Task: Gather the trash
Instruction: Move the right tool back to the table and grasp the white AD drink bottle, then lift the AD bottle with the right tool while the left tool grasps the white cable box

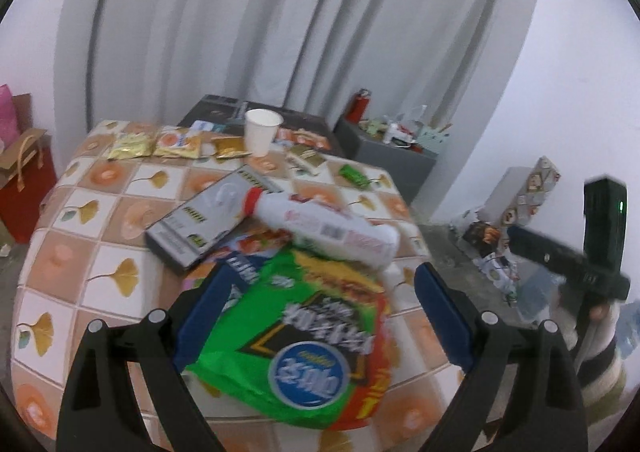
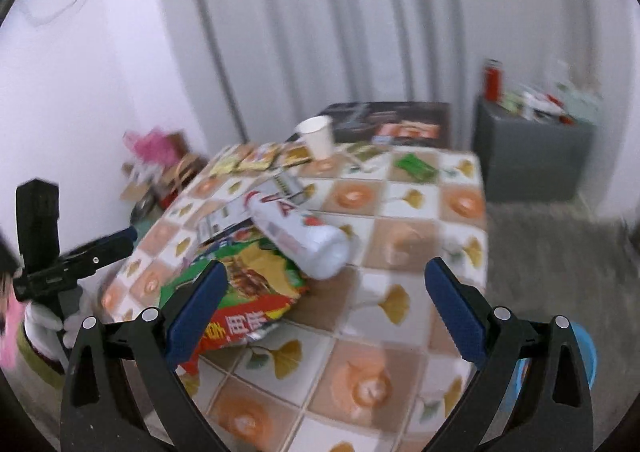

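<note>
A green and red snack bag (image 1: 296, 344) lies on the near part of the patterned table (image 1: 100, 252), between the jaws of my open left gripper (image 1: 324, 288), which hovers over it. A white bottle with a red cap (image 1: 328, 228) lies on its side behind the bag, beside a grey box (image 1: 208, 224). A white paper cup (image 1: 261, 132), several small wrappers (image 1: 176, 146) and a green packet (image 1: 353, 175) sit farther back. My right gripper (image 2: 324, 292) is open and empty, above the table to the right of the bag (image 2: 248, 292) and bottle (image 2: 300, 236).
The right gripper shows in the left wrist view (image 1: 580, 264), off the table's right edge; the left one in the right wrist view (image 2: 76, 256). A grey cabinet (image 2: 532, 156) with clutter stands behind the table. A red gift bag (image 1: 24, 188) stands on the floor at left.
</note>
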`<state>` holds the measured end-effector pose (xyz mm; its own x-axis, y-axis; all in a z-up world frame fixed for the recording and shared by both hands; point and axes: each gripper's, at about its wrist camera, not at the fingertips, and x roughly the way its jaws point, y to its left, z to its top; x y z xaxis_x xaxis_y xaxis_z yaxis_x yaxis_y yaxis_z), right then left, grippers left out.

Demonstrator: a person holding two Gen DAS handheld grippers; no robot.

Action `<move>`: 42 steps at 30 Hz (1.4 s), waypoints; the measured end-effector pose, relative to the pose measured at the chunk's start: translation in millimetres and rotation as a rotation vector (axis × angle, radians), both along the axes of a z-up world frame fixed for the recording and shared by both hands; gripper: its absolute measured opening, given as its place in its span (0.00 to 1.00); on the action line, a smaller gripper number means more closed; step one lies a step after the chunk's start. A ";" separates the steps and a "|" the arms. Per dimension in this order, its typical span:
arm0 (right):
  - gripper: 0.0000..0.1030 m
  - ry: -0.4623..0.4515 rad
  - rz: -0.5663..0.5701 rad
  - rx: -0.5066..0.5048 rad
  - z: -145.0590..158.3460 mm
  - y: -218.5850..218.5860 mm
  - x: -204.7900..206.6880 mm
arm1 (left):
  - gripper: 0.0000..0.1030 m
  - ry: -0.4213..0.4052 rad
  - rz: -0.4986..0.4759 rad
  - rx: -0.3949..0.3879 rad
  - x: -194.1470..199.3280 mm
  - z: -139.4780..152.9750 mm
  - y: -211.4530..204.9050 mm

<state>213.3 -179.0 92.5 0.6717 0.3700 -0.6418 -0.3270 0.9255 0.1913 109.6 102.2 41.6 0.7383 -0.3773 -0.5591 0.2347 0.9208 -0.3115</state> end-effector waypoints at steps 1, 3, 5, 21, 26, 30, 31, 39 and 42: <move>0.92 0.004 0.025 -0.023 0.0 6.9 8.0 | 0.88 0.007 0.012 0.009 0.9 -2.6 4.6; 0.92 0.026 0.096 -0.063 -2.7 23.6 28.2 | 0.88 0.019 0.031 0.019 3.2 -7.1 13.1; 0.92 0.046 0.129 -0.088 -6.2 36.0 45.8 | 0.88 0.031 0.052 0.020 5.1 -10.6 23.3; 0.92 0.293 0.379 -0.150 -55.1 121.3 164.7 | 0.88 0.082 0.108 0.008 46.3 -10.2 84.2; 0.85 0.331 0.427 -0.266 -74.1 141.8 170.0 | 0.88 0.113 0.119 -0.027 54.6 -20.8 89.4; 0.70 0.355 0.436 -0.351 -88.8 147.9 174.0 | 0.88 0.135 0.119 -0.047 55.5 -28.5 90.9; 0.66 0.363 0.435 -0.358 -91.5 147.8 174.6 | 0.88 0.137 0.120 -0.047 55.6 -29.4 91.0; 0.58 0.362 0.397 -0.305 -86.9 124.2 173.4 | 0.88 0.145 0.103 -0.018 69.6 -27.5 87.6; 0.55 0.368 0.345 -0.276 -84.3 103.4 174.2 | 0.88 0.141 0.071 0.024 82.6 -22.6 81.5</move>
